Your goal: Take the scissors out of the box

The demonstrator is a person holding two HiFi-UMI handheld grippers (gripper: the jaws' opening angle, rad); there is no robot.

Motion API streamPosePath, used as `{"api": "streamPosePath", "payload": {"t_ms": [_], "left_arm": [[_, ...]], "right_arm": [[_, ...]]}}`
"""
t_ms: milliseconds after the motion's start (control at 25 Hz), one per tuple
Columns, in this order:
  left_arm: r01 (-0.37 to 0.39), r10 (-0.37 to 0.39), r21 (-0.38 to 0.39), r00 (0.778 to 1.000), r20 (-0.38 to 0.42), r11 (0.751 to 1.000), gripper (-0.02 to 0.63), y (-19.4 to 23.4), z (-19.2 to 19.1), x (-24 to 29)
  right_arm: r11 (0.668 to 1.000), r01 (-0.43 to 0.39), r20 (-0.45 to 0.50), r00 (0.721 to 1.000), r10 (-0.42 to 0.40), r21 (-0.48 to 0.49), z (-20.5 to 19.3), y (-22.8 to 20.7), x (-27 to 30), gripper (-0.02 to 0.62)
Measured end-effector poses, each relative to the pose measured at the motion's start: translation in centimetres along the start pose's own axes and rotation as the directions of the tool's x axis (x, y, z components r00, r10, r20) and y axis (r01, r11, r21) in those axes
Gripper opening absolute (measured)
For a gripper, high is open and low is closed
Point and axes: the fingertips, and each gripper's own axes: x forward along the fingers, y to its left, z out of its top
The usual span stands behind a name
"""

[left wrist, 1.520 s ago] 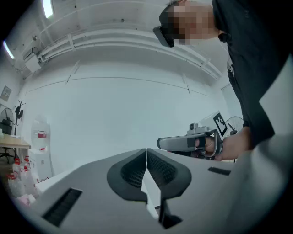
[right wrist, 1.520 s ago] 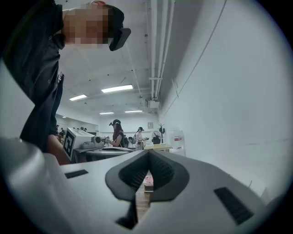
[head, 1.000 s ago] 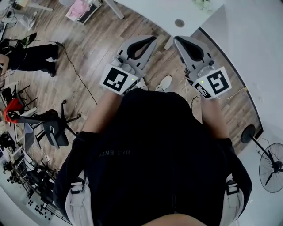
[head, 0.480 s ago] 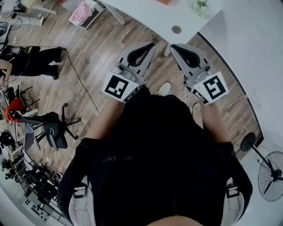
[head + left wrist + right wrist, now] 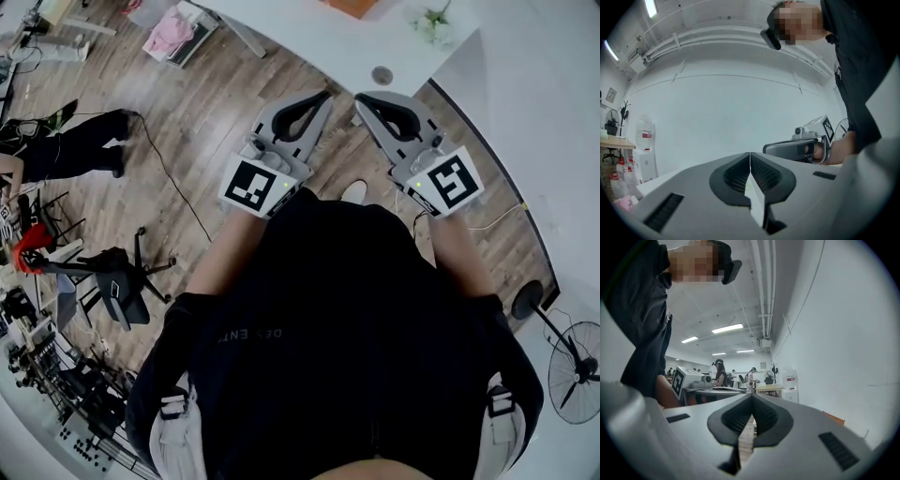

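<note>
No scissors show in any view. An orange thing (image 5: 354,6), cut off by the picture's top edge, lies on the white table (image 5: 309,42); I cannot tell whether it is the box. Both grippers are held level side by side over the wooden floor, just short of the table's edge. My left gripper (image 5: 327,95) (image 5: 750,154) is shut with nothing between its jaws. My right gripper (image 5: 359,97) (image 5: 752,397) is also shut and empty. Each gripper view shows the other gripper beside it: the right one (image 5: 799,147), the left one (image 5: 701,383).
A small plant (image 5: 433,23) and a round cable hole (image 5: 382,75) are on the table. A white wall (image 5: 544,103) runs along the right. An office chair (image 5: 117,281), cables and a person's legs (image 5: 80,136) are at the left, a floor fan (image 5: 574,356) at the lower right.
The table has come nearer in the head view and the orange thing has entered at the top. Both grippers have moved together toward the table, still shut.
</note>
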Motion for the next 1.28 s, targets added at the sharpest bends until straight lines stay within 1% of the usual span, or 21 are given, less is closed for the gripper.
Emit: {"api": "streamPosePath", "payload": {"t_ms": [160,320,640,880,960,1080,1280], "left_arm": [[0.027,-0.027,-0.004,0.999,-0.020,1.000,0.020,3.8,-0.6,0.3],[0.053,-0.053,-0.008,0.998,-0.029,0.999,0.020,8.4,-0.4,1.0],[0.136,-0.135,0.007,0.990,-0.026,0.991,0.020,17.4,0.4,2.6],[0.191,-0.191,0.002,0.981,-0.018,0.982,0.020,22.9,0.5,1.8],[0.216,-0.216,0.001,0.976,-0.012,0.976,0.020,24.4,0.3,1.3],[0.244,-0.244,-0.002,0.969,-0.027,0.970,0.020,26.0,-0.3,0.9],[0.256,-0.257,-0.014,0.966,-0.028,0.966,0.020,27.7,-0.7,1.2]], "right_arm": [[1.000,0.027,-0.013,1.000,-0.027,0.002,-0.2,-1.6,3.6,0.005],[0.998,0.059,-0.028,0.998,-0.059,0.017,0.0,-3.4,7.5,0.005],[0.991,0.131,-0.066,0.989,-0.129,0.014,0.1,-6.9,15.9,0.005],[0.979,0.199,-0.065,0.978,-0.197,0.034,0.3,-8.1,21.4,0.005],[0.973,0.227,-0.065,0.972,-0.224,0.043,0.1,-8.4,23.0,0.005],[0.963,0.266,-0.075,0.962,-0.261,0.055,-0.4,-8.8,24.5,0.003],[0.953,0.299,-0.088,0.952,-0.293,0.058,-0.6,-9.5,25.3,0.002]]}}
